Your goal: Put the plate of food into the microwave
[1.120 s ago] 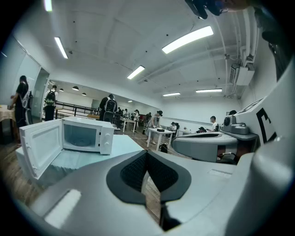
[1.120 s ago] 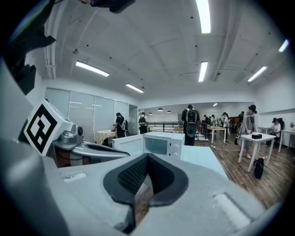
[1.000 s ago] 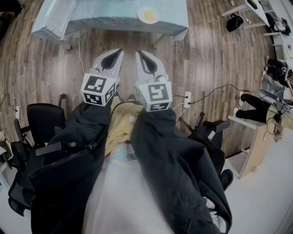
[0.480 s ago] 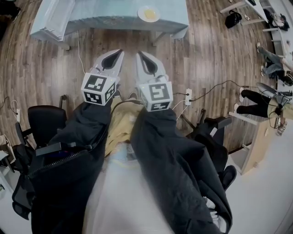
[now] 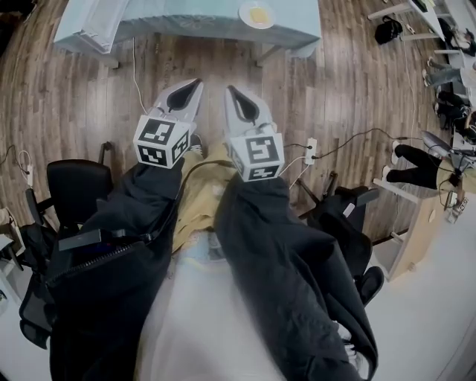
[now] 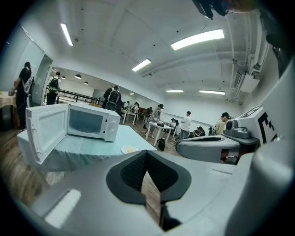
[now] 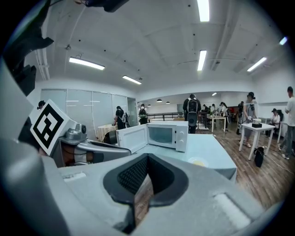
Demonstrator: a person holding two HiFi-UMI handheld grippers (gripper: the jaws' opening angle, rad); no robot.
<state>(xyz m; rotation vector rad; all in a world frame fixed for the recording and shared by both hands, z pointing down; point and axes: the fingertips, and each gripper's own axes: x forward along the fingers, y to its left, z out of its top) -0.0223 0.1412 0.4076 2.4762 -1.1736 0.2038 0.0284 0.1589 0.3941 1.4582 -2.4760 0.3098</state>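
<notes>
Table (image 5: pixel 171 15) with plate (image 5: pixel 256 13) and open microwave (image 7: pixel 162 134) stands well ahead.
Left gripper (image 5: pixel 195 83) and right gripper (image 5: pixel 230 91) are clenched, empty; arriving unopened, they could shove the plate.

Smooth-cased microwave (image 6: pixel 87 123) — wood-plank floor (image 5: pixel 342 78).

Two grippers showed: one left gripper (image 5: pixel 195 83) and one right gripper (image 5: pixel 230 89). Each carried one marker cube, so there were two: a left cube (image 5: pixel 160 141) and a right cube (image 5: pixel 256 156). There was one table (image 5: pixel 186 28), with one microwave (image 6: pixel 87 122) and one plate (image 5: pixel 257 13) on it. At least two black chairs stood on the floor, a left chair (image 5: pixel 74 190) and a right chair (image 5: pixel 346 216), along with one power strip (image 5: pixel 311 150). Several people stood behind, too small to count.
</notes>
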